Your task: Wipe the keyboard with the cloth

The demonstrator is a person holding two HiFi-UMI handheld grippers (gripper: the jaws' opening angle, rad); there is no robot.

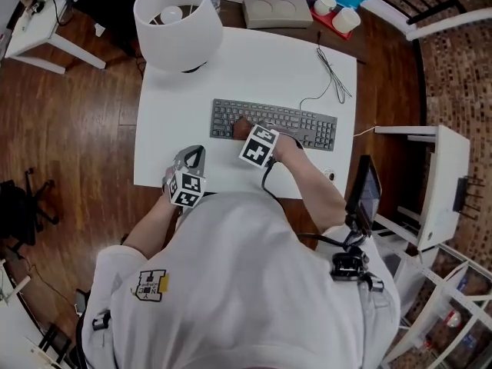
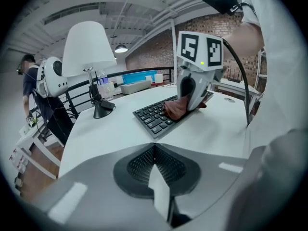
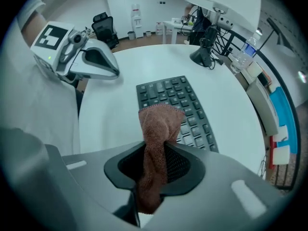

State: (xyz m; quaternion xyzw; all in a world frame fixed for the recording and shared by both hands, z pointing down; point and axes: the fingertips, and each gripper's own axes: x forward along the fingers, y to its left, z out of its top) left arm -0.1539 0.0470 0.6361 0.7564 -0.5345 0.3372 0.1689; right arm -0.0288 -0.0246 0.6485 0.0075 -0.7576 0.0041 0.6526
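Two grey plastic grippers are working over a smooth white tabletop [image 1: 157,141] with rounded corners. The right gripper [image 3: 156,153] is pointing steeply down and pinching a rust-brown, nubbly terry cloth [image 3: 155,129] between its ribbed black pads. The cloth is hanging as a long twisted strip along the jaws, and its bunched free end is pressing on the keys. In the head view the slim, dark grey rectangular plastic keyboard [image 1: 300,125] is lying near the table's middle. Its long axis is running from nine o'clock to three o'clock, with the three o'clock end sitting slightly nearer the person. The cloth is sitting on the nine o'clock end of the keyboard, under the right gripper. The left gripper [image 2: 154,148] is hovering at about seven o'clock from the keyboard, by the table's near edge, angled down with its jaws pressed together on nothing. A white drum-shaped fabric lampshade [image 1: 175,21] is standing at eleven o'clock.
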